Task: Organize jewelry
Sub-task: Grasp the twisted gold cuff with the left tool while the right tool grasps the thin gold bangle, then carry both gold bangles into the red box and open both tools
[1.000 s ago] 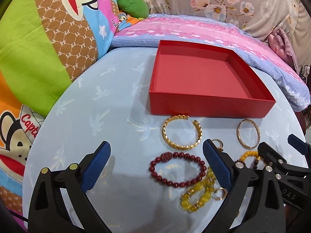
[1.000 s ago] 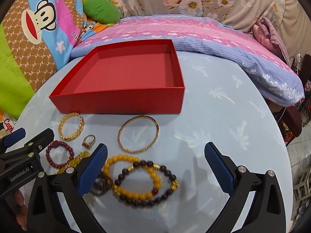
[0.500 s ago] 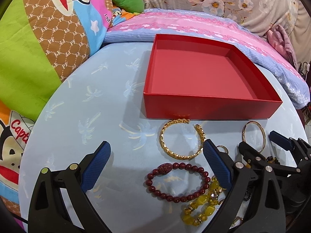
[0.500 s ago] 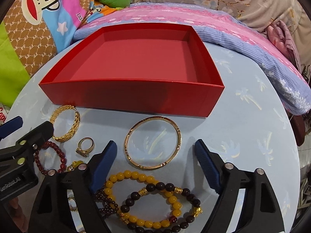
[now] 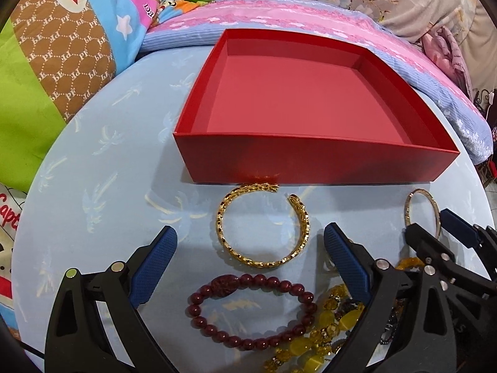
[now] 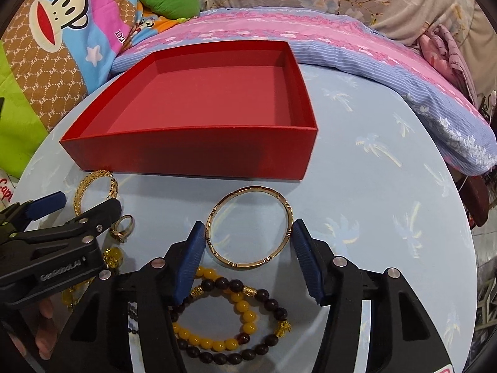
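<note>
An empty red box [image 5: 310, 158] [image 6: 198, 155] stands on the round blue table. In front of it lie a gold cuff bangle [image 5: 262, 261], a dark red bead bracelet [image 5: 248, 307], yellow bead bracelets [image 5: 313, 338] and a thin gold bangle [image 6: 250, 227] [image 5: 422, 209]. My left gripper [image 5: 250, 248] is open, its fingers on either side of the gold cuff. My right gripper [image 6: 250, 239] has its pads touching both sides of the thin gold bangle. A gold ring [image 6: 122, 227] and yellow and dark bead bracelets [image 6: 230, 317] lie nearby.
Pillows and patterned bedding [image 6: 372, 49] rise behind the table. The table edge [image 6: 466, 248] curves off at the right. The left gripper's body [image 6: 52, 248] sits close at my right gripper's left.
Both grippers have moved forward toward the box. My right gripper has narrowed around the thin gold bangle until its pads touch it. My left gripper stays open, now over the gold cuff.
</note>
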A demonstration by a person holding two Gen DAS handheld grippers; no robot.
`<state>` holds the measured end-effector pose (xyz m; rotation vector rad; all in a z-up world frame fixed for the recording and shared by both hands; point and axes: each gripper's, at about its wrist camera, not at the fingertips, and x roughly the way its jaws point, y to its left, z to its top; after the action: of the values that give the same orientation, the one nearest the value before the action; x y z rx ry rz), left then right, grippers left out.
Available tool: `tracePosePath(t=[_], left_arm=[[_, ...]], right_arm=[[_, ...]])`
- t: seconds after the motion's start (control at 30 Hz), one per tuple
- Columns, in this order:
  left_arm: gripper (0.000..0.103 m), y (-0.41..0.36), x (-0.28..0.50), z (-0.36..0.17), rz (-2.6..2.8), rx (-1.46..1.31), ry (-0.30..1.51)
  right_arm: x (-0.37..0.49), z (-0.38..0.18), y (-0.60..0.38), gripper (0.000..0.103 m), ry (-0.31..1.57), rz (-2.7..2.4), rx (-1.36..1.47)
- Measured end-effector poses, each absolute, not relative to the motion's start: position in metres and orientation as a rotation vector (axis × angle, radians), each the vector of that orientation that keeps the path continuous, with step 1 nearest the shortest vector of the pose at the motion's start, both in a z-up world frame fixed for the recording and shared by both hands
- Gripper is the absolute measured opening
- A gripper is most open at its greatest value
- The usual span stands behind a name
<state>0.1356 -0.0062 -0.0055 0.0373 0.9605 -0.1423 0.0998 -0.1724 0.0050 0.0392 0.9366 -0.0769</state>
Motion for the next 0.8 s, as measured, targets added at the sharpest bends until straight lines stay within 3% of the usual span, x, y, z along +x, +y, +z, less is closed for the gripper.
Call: tracePosePath(t=[0.13, 0.3, 0.57, 0.8], left_arm=[[0.082, -0.008, 0.135, -0.004, -0.136, 0.047, 0.940], [0.055, -0.009, 0.132, 0.000, -0.178, 0.043, 0.931], [0.055, -0.011, 0.119, 0.009, -0.207, 0.037, 0.920], [0.055, -0.011, 0.104, 0.047, -0.212, 0.059, 0.851]], right_arm=[[0.096, 0.006, -0.177, 0.055, 0.936, -0.079, 0.057], [0.093, 0.006, -0.181, 0.055, 0.933, -0.079, 0.078], [0.083, 0.018, -0.183, 0.055, 0.908, -0.079, 0.092], [0.083, 0.051, -0.187, 0.055, 0.846, -0.056, 0.095]])
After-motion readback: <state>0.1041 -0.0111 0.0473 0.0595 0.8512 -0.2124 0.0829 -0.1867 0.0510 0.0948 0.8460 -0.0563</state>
